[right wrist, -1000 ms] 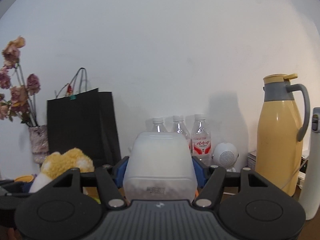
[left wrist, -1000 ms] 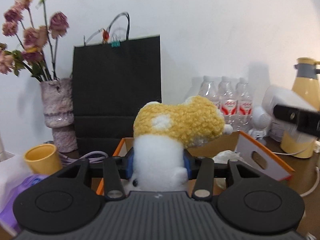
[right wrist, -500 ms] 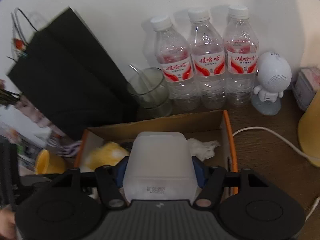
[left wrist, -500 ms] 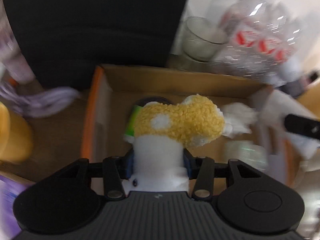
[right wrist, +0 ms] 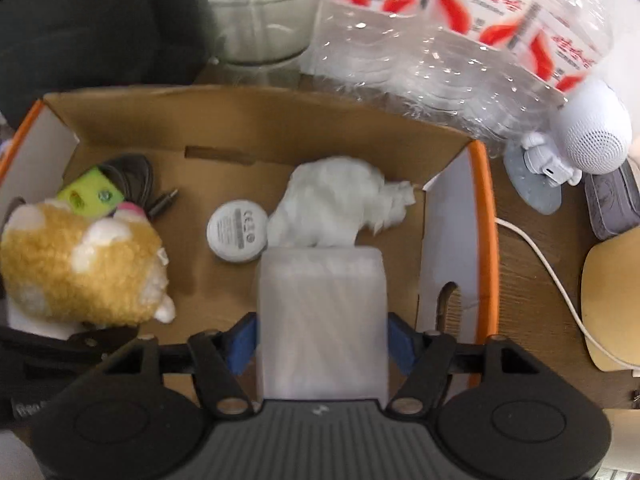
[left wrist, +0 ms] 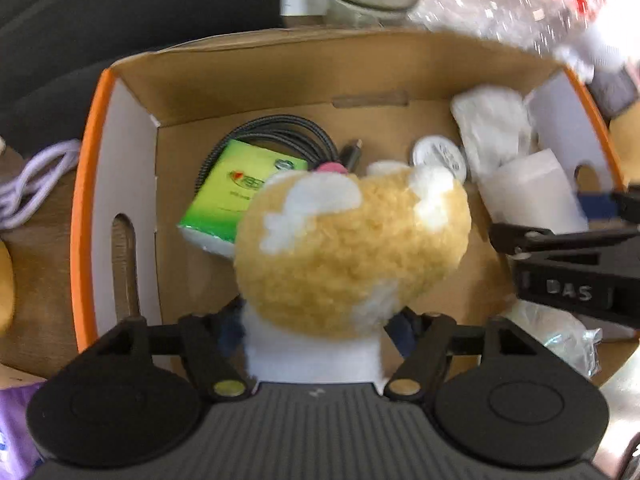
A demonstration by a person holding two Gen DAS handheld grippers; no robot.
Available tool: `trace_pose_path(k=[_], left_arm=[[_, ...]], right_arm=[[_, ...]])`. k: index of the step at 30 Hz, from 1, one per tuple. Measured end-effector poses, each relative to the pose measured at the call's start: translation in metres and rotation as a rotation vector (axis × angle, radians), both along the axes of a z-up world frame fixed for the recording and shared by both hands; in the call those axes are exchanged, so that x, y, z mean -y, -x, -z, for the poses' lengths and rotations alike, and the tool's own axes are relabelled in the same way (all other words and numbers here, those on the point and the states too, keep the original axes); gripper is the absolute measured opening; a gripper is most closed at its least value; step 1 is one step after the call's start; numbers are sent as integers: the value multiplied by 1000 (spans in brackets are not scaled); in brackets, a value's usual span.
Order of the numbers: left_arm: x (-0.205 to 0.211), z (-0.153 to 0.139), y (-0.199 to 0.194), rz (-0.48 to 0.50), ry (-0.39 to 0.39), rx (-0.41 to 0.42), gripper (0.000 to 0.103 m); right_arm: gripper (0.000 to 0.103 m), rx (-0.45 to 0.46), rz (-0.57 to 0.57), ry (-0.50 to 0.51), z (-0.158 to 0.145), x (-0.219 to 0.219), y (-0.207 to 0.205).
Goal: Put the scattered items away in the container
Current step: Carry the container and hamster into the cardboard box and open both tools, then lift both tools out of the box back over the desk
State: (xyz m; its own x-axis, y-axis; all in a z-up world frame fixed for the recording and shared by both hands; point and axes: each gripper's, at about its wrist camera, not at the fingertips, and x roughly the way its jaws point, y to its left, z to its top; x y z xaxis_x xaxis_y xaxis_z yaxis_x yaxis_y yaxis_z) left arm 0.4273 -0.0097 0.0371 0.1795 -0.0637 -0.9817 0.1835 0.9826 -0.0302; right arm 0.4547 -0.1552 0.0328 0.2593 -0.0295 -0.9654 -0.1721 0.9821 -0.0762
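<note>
Left gripper over orange-rimmed cardboard box, jaws just opening, fuzzy yellow-white plush toy between them; right gripper jaws just opening around translucent white plastic box, right side.

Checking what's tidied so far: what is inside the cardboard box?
A coiled black cable, green pack, round white disc, crumpled tissue. The plush toy and frosted tub cover the rest.

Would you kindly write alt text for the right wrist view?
The right gripper, its jaws just opening, points down into a cardboard box with a translucent plastic container between its fingers. Beside it lie a plush toy, crumpled tissue and a white disc.
</note>
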Motion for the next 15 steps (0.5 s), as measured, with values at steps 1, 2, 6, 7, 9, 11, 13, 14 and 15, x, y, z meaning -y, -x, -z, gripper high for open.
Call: trace_pose_path(k=[1, 2, 6, 7, 9, 11, 13, 14, 15], left_arm=[[0, 0, 1, -11, -3, -1, 80], [1, -2, 4, -18, -6, 11, 86], [-7, -26, 22, -41, -18, 68, 99], [-10, -33, 28, -53, -21, 79, 101], [-19, -48, 39, -78, -26, 103, 103], [-34, -62, 49, -105, -23, 113, 103], [-47, -72, 63, -147, -20, 124, 103], [-55, -78, 70, -170, -17, 128, 103], [-63, -86, 77, -190, -10, 133, 103]], right_arm=[[77, -19, 13, -26, -2, 1, -1], [78, -33, 25, -57, -5, 4, 0], [80, -25, 38, -143, -36, 13, 13], [81, -19, 47, -156, -47, 17, 19], [84, 6, 58, -169, -68, 24, 32], [86, 29, 73, -180, -85, 32, 48], [86, 46, 93, -186, -100, 45, 67], [86, 53, 104, -187, -106, 53, 76], [86, 62, 114, -190, -112, 60, 84]])
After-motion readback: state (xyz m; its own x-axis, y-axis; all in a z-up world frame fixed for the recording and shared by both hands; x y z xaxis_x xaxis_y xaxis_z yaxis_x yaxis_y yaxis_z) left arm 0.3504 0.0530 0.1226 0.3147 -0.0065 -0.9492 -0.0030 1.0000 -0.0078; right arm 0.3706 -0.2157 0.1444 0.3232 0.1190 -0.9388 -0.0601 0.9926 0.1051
